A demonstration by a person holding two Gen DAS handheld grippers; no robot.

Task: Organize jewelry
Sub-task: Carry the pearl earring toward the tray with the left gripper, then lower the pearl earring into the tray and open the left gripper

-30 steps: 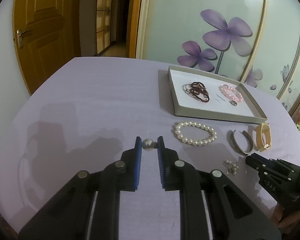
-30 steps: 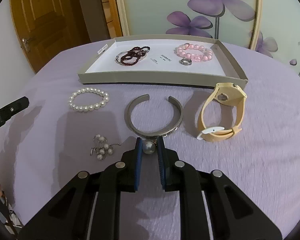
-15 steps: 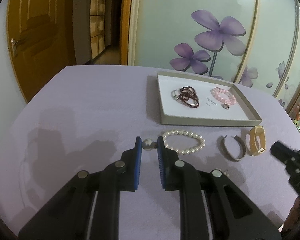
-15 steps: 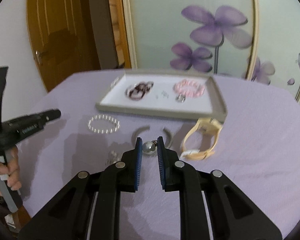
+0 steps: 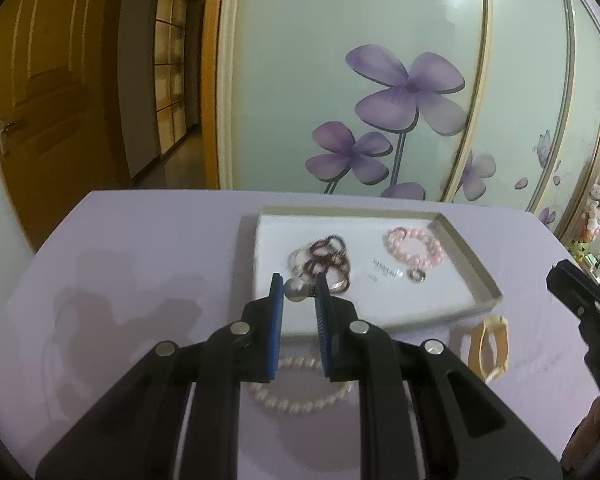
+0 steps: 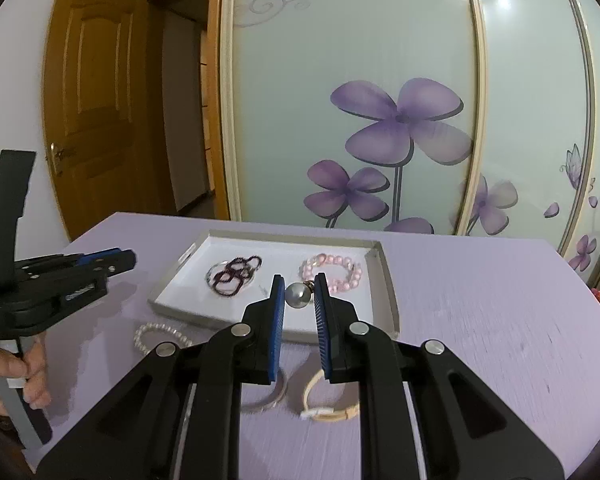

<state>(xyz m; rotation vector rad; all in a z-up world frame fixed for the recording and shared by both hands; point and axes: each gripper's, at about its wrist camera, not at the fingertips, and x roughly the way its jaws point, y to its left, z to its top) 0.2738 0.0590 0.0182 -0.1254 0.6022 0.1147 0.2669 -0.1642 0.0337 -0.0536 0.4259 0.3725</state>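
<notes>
My left gripper [image 5: 298,289] is shut on a grey pearl earring [image 5: 296,289], held above the near left part of the white tray [image 5: 466,254]. My right gripper [image 6: 298,293] is shut on a second grey pearl earring [image 6: 298,295], held above the tray's near rim [image 6: 300,336]. In the tray lie a dark red beaded bracelet [image 5: 328,258], a pink bead bracelet [image 5: 414,244] and a small ring [image 5: 416,276]. On the purple cloth lie a white pearl bracelet [image 5: 300,400], a silver cuff [image 6: 266,398] and a beige watch [image 5: 488,346].
The round table has a purple cloth [image 5: 140,248]. A glass panel with purple flowers [image 5: 404,96] stands behind it, a wooden door [image 5: 48,92] at left. The right gripper shows at the right edge of the left wrist view [image 5: 588,312].
Both grippers have lifted and moved forward toward the tray, each still holding its pearl earring. The loose jewelry on the cloth now lies beneath and behind the fingers.
</notes>
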